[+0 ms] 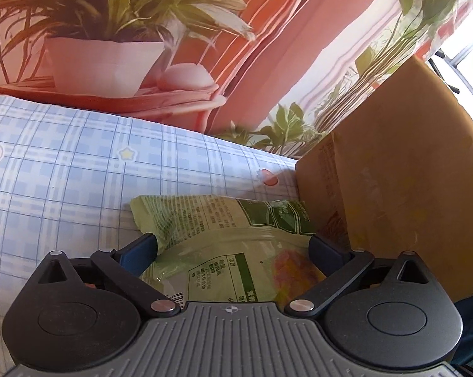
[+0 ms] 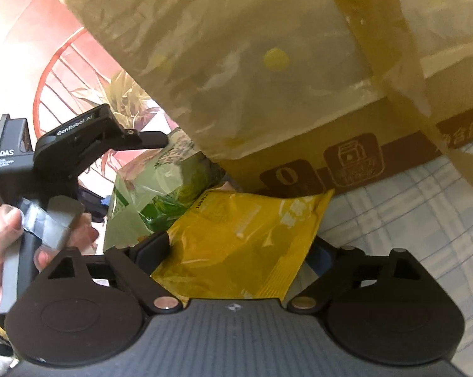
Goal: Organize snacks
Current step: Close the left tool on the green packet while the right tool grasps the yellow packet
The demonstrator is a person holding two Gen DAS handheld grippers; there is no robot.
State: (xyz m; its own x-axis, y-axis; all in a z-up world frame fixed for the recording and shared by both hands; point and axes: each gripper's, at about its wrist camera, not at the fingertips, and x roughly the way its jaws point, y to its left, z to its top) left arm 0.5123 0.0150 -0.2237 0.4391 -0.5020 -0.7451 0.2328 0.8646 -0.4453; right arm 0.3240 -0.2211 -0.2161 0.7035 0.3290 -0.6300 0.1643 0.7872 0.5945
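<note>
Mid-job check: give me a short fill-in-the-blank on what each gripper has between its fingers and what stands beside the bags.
1. Between the fingers of the left gripper lies a ____ snack bag.
2. Between the fingers of the right gripper lies a ____ snack bag.
3. Both bags lie next to a brown ____ box.
4. The tablecloth has a blue-and-white ____ pattern.

Missing words: green; yellow; cardboard; checked

Glossy crinkled plastic green snack bag point(image 1: 224, 245), glossy yellow snack packet point(image 2: 236, 242) between right jaws, matt cardboard box point(image 1: 403, 169) with shiny tape, smooth checked tablecloth point(image 1: 63, 163).
</note>
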